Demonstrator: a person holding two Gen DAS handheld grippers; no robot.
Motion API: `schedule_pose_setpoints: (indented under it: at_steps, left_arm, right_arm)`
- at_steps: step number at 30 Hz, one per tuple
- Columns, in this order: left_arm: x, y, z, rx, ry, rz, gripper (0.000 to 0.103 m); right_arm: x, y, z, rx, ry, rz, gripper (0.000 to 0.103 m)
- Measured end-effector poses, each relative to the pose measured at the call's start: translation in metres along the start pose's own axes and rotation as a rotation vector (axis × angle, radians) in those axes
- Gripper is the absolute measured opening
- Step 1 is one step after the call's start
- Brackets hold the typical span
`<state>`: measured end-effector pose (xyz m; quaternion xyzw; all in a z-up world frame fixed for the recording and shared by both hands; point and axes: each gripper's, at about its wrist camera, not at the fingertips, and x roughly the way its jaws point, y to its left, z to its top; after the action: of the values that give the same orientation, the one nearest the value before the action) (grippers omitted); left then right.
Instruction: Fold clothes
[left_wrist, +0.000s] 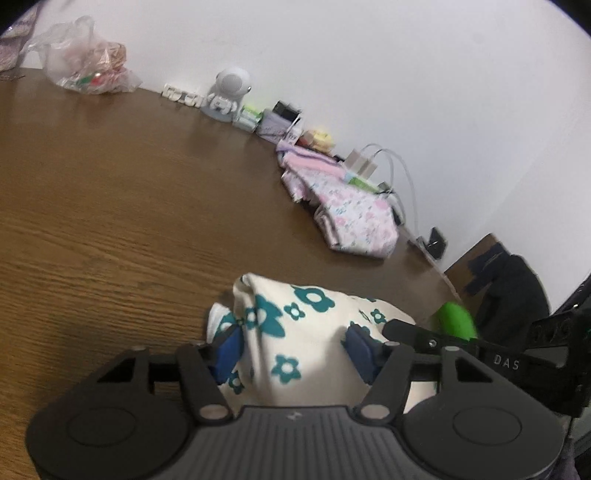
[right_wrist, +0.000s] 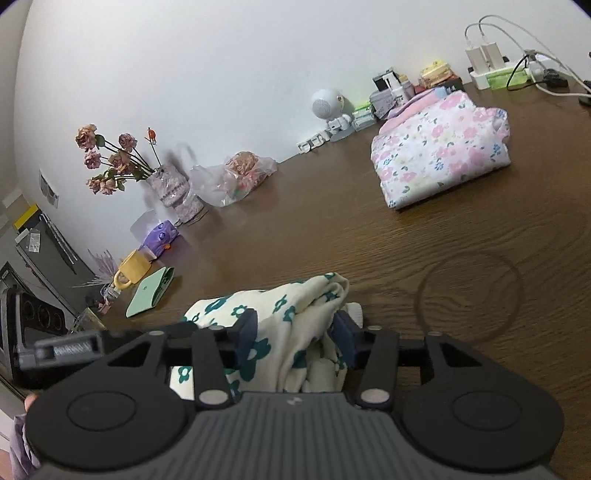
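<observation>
A cream garment with teal flowers (left_wrist: 295, 332) is bunched between the blue pads of my left gripper (left_wrist: 293, 347), which is shut on it just above the brown wooden table (left_wrist: 110, 221). The same garment (right_wrist: 291, 325) fills my right gripper (right_wrist: 295, 334), which is also shut on it. The other gripper's black body (left_wrist: 517, 354) shows at the right of the left wrist view. A folded pink floral stack (right_wrist: 443, 147) lies on the table at the far right; it also shows in the left wrist view (left_wrist: 347, 206).
Along the wall stand a white robot figurine (right_wrist: 328, 110), small boxes (right_wrist: 388, 92), chargers with cables (right_wrist: 487, 55), a plastic bag (right_wrist: 236, 173), a vase of dried flowers (right_wrist: 173, 188), a yellow mug (right_wrist: 133, 269) and a green wallet (right_wrist: 151, 291). A dark chair (left_wrist: 509, 280) stands past the table's edge.
</observation>
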<state>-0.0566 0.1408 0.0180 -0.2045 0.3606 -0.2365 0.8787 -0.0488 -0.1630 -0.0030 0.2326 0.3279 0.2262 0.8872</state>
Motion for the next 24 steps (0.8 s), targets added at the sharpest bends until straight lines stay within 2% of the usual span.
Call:
schedule_pose_setpoints:
  at_steps: [3,7,12,15,16,17,18,21,24]
  left_arm:
    - [0.002,-0.002,-0.001,0.016,-0.006,0.016,0.061]
    - [0.004,-0.004,-0.001,0.037,-0.014,0.037,0.063]
    - [-0.018,-0.026,-0.004,0.140,-0.075,0.034,0.061]
    - [-0.028,-0.041,-0.006,0.214,-0.106,0.045,0.061]
    - [-0.022,-0.046,-0.007,0.243,-0.091,0.080,0.057]
    - [-0.013,-0.048,-0.008,0.263,-0.064,0.120,0.045]
    - [-0.003,-0.051,-0.009,0.284,-0.037,0.161,0.038]
    - [0.012,-0.046,-0.013,0.297,0.008,0.180,0.036]
    - [0.017,-0.033,-0.014,0.252,0.001,0.147,0.039]
  right_arm:
    - [0.009,-0.002,0.001,0.012,0.009,-0.014,0.027]
    - [0.004,0.003,0.004,-0.003,-0.008,-0.030,0.030]
    - [-0.035,0.021,0.007,-0.120,-0.104,-0.004,0.032]
    - [-0.042,0.038,0.008,-0.209,-0.125,0.023,0.032]
    - [-0.039,0.044,0.008,-0.244,-0.119,0.016,0.032]
    - [-0.032,0.050,0.007,-0.281,-0.106,-0.001,0.030]
    - [-0.023,0.054,0.006,-0.305,-0.080,-0.026,0.027]
    - [0.007,0.053,-0.003,-0.349,0.006,-0.096,0.021]
    - [0.015,0.045,-0.005,-0.356,0.019,-0.096,0.021]
